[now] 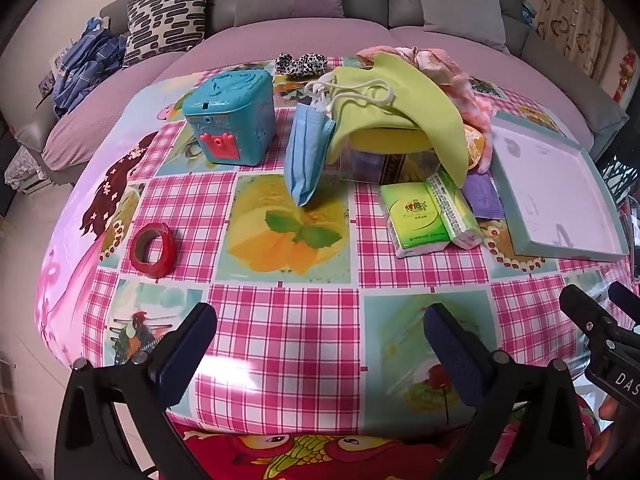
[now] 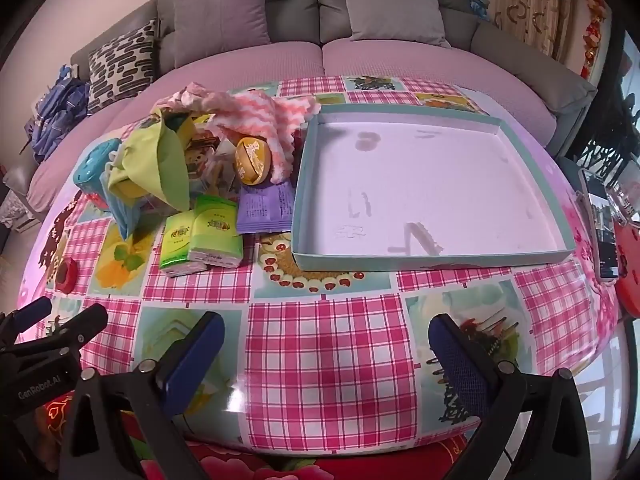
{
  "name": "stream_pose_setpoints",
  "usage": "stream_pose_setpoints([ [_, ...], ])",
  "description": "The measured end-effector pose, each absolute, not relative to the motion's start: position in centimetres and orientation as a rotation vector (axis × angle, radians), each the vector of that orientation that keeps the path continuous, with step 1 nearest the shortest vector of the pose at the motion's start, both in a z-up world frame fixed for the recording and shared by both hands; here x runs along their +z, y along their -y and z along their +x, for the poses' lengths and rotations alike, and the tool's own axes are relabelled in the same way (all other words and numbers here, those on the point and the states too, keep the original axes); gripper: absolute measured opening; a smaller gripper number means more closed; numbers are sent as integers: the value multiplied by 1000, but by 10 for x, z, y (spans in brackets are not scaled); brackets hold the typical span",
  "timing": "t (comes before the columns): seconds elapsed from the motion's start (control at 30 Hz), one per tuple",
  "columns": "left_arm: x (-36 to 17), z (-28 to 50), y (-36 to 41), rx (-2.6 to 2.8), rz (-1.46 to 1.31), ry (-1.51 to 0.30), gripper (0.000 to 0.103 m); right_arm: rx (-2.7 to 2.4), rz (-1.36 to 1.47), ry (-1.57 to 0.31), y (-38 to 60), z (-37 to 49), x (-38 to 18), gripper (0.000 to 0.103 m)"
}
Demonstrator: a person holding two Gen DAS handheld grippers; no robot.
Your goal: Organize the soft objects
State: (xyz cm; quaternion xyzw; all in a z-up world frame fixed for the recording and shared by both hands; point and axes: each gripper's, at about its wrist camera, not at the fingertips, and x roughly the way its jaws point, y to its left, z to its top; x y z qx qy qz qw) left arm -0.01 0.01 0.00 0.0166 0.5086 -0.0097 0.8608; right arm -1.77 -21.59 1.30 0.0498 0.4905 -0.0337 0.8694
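The left gripper [image 1: 320, 334] and the right gripper [image 2: 326, 342] both hang over the near part of the worktop [image 1: 288, 320], jaws spread wide with nothing between them, only bare pink-checked cloth beneath. That near strip is open room right across; the worktop's near edge curves just under the jaws in both views, and the sofa [image 2: 248, 60] sits close behind the far edge. The soft things are heaped at the far middle: a blue face mask [image 1: 306, 156] hangs off the left of the pile by its ear loop, its lower tip reaching the cloth, a yellow-green drawstring bag [image 1: 400, 108] drapes over a clear container, and a pink-and-white fuzzy cloth [image 2: 256, 116] lies behind. Two green tissue packs [image 1: 430, 216] lie side by side at the near foot of the heap, with a purple sachet [image 2: 266, 208] just to their right. The shallow teal-rimmed box [image 2: 436, 260] lies on the right, empty, its left wall close to the sachet. The left wrist view alone shows a leopard-print item [image 1: 304, 64] at the far edge, perhaps a scrunchie, and it shows the teal toy box [image 1: 232, 120] and red tape roll [image 1: 154, 248] clearly on the left. Only the right wrist view shows a phone [image 2: 600, 232] at the right edge.
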Motion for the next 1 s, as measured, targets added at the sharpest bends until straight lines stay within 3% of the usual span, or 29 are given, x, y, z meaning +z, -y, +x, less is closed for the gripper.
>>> stream_pose_setpoints([
  [1.0,-2,-3,-1,-21,32,-1066,102,-73,107,-1029,216,-18,11,103],
])
